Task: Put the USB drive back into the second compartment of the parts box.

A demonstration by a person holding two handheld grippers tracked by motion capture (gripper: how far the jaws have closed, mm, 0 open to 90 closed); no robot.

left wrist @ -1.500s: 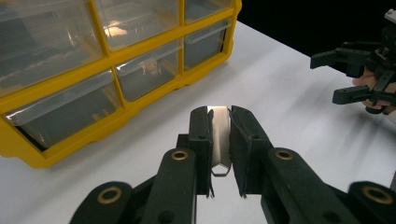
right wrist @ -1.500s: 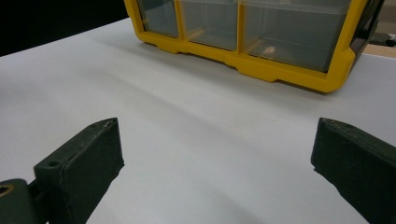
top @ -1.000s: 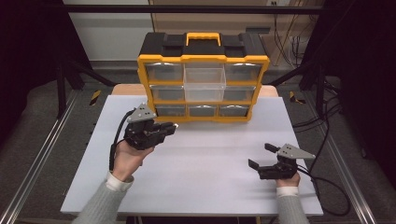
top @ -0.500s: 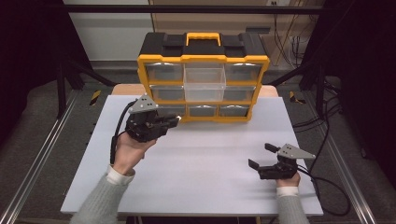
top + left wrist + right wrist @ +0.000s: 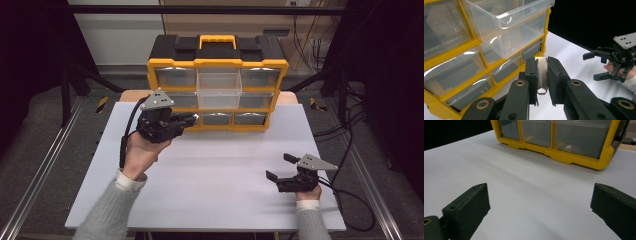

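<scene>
Yellow-and-black plastic drawer organiser w/ clear drawers is seen at 12 o'clock on the white desk, its back edge near the desk's far side. One clear plastic drawer, top-row centre, is pulled out toward the person; the others sit flush.

Left gripper is held up off the desk at approx. 10 o'clock, just in front of the organiser's lower-left drawers, pointing toward 3 o'clock. Its fingers are pinched on a small flat silver metal piece, seen edge-on in the left gripper view, w/ a hex-shaped end hanging below the pads. The piece is thus carried in the air, below and in front of the pulled-out drawer, not touching it.

Right gripper is rested low at approx. 4 o'clock, well apart from the organiser, aimed toward 9–10 o'clock. Its fingers are spread wide w/ nothing between them; bare desk surface is seen through the gap in the right gripper view, organiser's bottom row beyond.
</scene>
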